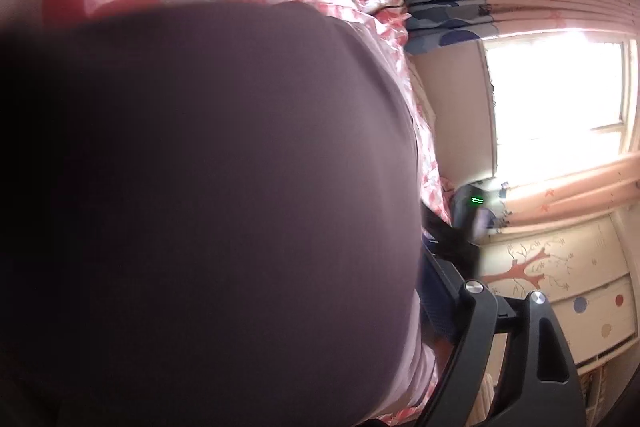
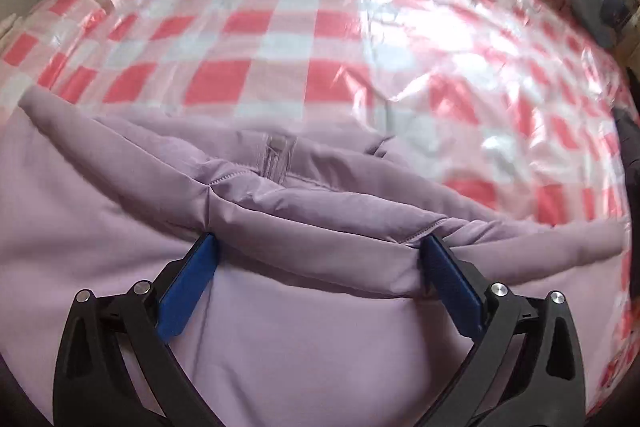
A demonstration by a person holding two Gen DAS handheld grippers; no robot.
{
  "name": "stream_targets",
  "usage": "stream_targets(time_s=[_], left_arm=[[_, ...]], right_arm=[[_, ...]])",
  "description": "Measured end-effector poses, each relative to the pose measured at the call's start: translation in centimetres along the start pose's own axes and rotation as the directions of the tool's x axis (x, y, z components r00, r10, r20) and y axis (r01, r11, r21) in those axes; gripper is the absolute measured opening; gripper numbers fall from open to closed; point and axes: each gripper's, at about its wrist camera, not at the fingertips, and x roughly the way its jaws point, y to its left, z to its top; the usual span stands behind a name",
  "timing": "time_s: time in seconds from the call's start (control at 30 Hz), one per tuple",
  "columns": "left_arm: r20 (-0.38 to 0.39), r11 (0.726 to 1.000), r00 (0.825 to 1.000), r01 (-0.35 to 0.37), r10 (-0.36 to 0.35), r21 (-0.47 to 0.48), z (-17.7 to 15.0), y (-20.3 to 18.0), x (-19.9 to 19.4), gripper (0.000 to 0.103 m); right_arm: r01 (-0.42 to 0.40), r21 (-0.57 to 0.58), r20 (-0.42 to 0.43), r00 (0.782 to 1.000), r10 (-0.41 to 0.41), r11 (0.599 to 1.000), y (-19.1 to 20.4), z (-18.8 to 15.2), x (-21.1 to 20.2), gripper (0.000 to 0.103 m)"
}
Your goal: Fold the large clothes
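garment: lilac jacket (image 2: 280,307) spread on red-checked bed cover (image 2: 280,39) | right gripper (image 2: 318,247): jaws apart, straddling a padded fold | left gripper (image 1: 440,267): jaws' state unclear, cloth blocks the lens

Window (image 1: 556,83) blown out; glare on plastic (image 2: 420,23); motion blur

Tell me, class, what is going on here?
A person with a gripper in each hand is folding a lilac padded jacket on a bed covered with pink checked plastic sheeting. The right gripper is open, its fingers straddling a rolled edge of the jacket. The jacket blocks most of the left wrist view.
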Motion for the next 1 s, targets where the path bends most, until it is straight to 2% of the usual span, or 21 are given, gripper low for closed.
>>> stream_targets(time_s=[0.07,0.13,0.2,0.27,0.3,0.37,0.43,0.5,0.53,0.6,0.7,0.83,1.0], left_arm=[[0.005,0.999,1.000,-0.014,0.014,0.043,-0.1,-0.7,0.2,0.079],[-0.001,1.000,1.000,-0.002,0.002,0.031,-0.2,-0.4,0.3,0.075],[-0.009,1.000,1.000,0.015,-0.015,0.025,0.0,-0.2,0.3,0.070],[-0.014,0.999,1.000,0.019,-0.018,0.034,0.0,-0.1,0.2,0.066],[-0.015,0.999,1.000,0.019,-0.018,0.038,-0.2,0.3,-0.3,0.065],[-0.015,0.999,1.000,0.017,-0.017,0.048,-0.6,1.4,-1.4,0.063],[-0.005,0.996,1.000,-0.004,0.005,0.087,-1.1,1.0,-1.5,0.060],[0.013,0.993,1.000,-0.024,0.023,0.117,-1.4,0.8,-1.8,0.058],[0.013,0.993,1.000,-0.022,0.020,0.116,-1.4,1.0,-2.0,0.057],[0.008,0.994,1.000,-0.011,0.010,0.111,-1.4,1.4,-2.2,0.057],[0.020,0.986,0.999,-0.029,0.026,0.161,-1.8,0.8,-2.4,0.057],[0.089,0.945,0.994,-0.094,0.069,0.315,-3.5,-1.7,-2.8,0.057],[0.126,0.901,0.991,-0.100,0.051,0.422,-4.9,-4.6,-3.4,0.056]], right_arm=[[-0.010,-0.009,-0.002,1.000,0.010,1.000,-0.3,0.1,-1.3,0.097],[-0.066,-0.054,0.052,0.996,0.069,0.996,-0.5,-1.4,-5.0,0.097],[-0.053,-0.121,0.152,0.986,0.072,0.991,-0.3,-4.7,-10.1,0.097],[-0.013,-0.187,0.192,0.980,0.050,0.982,0.5,-9.3,-13.4,0.097],[0.003,-0.223,0.174,0.984,0.037,0.975,1.2,-11.4,-13.5,0.097],[0.023,-0.301,0.089,0.996,0.004,0.953,2.5,-14.7,-10.6,0.097],[0.027,-0.290,0.128,0.992,0.011,0.957,2.4,-15.7,-9.4,0.097],[-0.002,-0.223,0.094,0.995,0.024,0.975,1.7,-14.9,-10.4,0.097],[-0.015,-0.210,0.125,0.991,0.042,0.978,1.8,-15.2,-11.6,0.097],[0.011,-0.240,0.195,0.980,0.037,0.971,2.7,-16.6,-14.0,0.097],[0.045,-0.305,0.153,0.988,0.002,0.951,4.3,-18.8,-11.9,0.097],[0.080,-0.291,0.188,0.982,-0.025,0.953,4.8,-19.6,-10.2,0.097],[0.088,-0.278,0.250,0.968,-0.017,0.956,4.5,-20.3,-10.0,0.097]])
